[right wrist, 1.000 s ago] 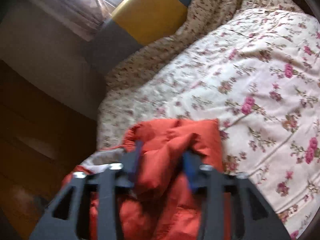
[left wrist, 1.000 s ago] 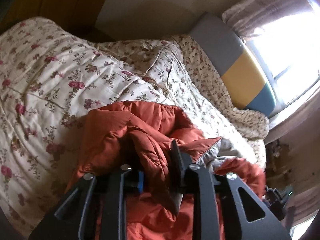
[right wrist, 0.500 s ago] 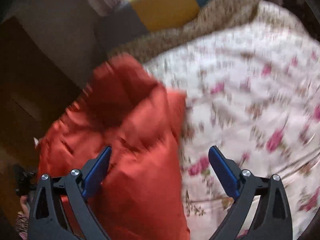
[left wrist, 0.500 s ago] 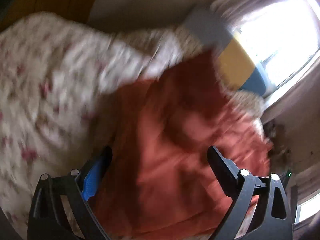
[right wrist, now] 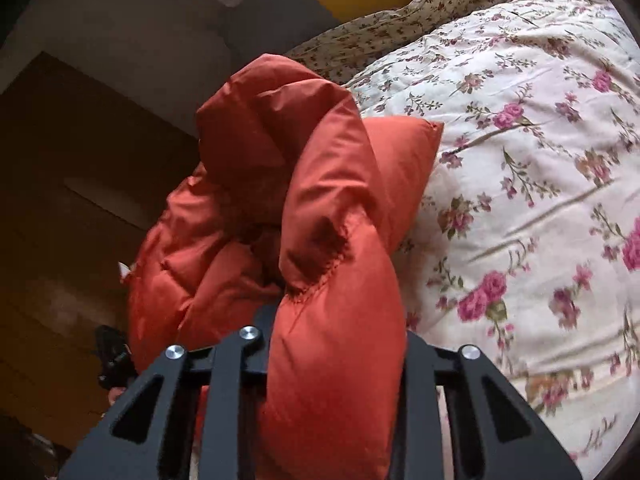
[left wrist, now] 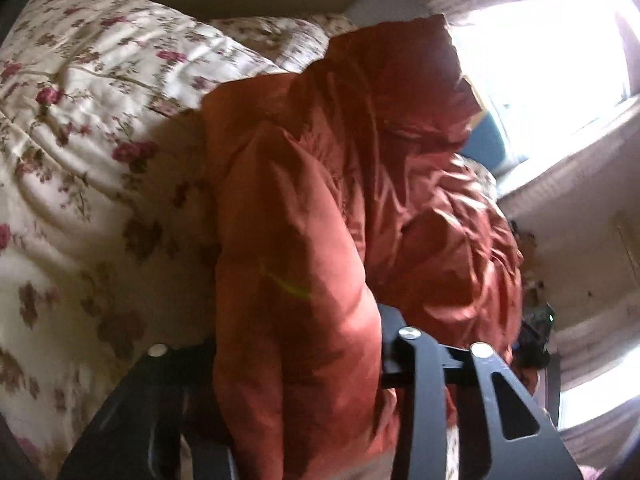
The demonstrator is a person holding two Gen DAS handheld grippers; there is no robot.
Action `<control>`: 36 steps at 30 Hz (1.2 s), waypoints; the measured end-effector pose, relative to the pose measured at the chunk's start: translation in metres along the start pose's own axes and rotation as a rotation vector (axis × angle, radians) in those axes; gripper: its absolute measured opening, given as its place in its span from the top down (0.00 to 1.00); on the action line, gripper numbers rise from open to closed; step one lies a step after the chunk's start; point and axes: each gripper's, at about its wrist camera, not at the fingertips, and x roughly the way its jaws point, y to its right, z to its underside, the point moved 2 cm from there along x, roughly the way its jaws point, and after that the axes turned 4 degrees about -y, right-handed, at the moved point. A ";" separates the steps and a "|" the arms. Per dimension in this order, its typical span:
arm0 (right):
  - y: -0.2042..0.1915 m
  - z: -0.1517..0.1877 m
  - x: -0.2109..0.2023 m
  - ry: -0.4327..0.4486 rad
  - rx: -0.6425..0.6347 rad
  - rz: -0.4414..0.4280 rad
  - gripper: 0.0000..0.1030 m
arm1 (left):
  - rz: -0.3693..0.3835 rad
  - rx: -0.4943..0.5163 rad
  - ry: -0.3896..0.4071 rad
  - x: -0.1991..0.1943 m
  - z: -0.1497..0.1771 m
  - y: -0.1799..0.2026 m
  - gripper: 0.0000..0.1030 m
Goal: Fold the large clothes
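Two tongs, left [left wrist: 296,364] and right [right wrist: 336,356], just closed, pinching the orange jacket [right wrist: 340,240].

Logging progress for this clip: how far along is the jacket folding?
Early. Nothing lies folded: the puffy orange quilted jacket is bunched on the floral quilt. In hand: the left hand-held gripper and right hand-held gripper have just closed on padded folds. Left: spreading, folding.

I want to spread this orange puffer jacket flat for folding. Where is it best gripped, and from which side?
Judging by its bunched pose, grip the orange puffer jacket by its outer edges, where padding is thinnest, coming from the near bedside. Both the left tongs and right tongs now pinch thick puffy folds over the floral quilt; a stitched seam edge should slip less.
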 end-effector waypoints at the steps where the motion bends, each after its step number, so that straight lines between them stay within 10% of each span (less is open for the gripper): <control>1: 0.000 0.004 -0.004 -0.002 0.002 -0.003 0.77 | 0.008 0.014 -0.008 -0.004 0.007 0.005 0.68; 12: 0.013 0.085 -0.081 -0.041 -0.044 0.101 0.76 | -0.018 0.124 -0.074 -0.034 0.108 0.039 0.68; 15: 0.018 0.104 -0.090 -0.022 -0.070 0.196 0.54 | -0.081 0.137 -0.033 -0.041 0.129 0.043 0.59; 24: -0.045 0.120 -0.148 0.307 -0.222 0.453 0.36 | -0.249 0.149 0.232 -0.098 0.150 0.081 0.51; 31: -0.113 0.118 -0.084 0.137 -0.429 0.504 0.37 | -0.504 0.330 0.275 -0.063 0.131 0.151 0.51; 36: -0.113 0.112 -0.051 0.050 -0.430 0.532 0.45 | -0.672 0.300 0.458 -0.079 0.128 0.164 0.51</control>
